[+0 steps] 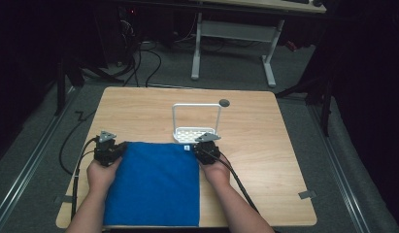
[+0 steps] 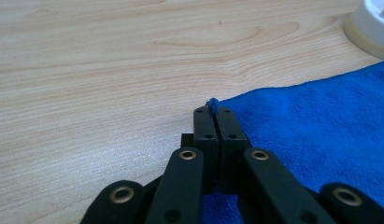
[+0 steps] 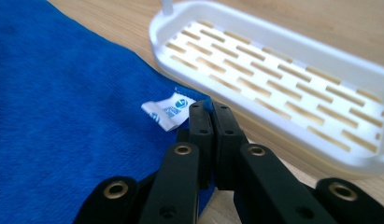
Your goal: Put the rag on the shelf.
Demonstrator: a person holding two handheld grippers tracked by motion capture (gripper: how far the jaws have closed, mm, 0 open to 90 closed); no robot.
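Cloth: my blue cloth (image 1: 156, 184) lies flat on the wooden surface (image 1: 265, 145), reaching to its near edge.
Left tongs: my left tongs (image 2: 212, 111) are closed, pinching the cloth's far left corner.
Right tongs: my right tongs (image 3: 207, 108) are closed on the far right corner, beside its white label (image 3: 168, 110).
Rack: a white slotted rack (image 3: 283, 60) sits just beyond that corner.
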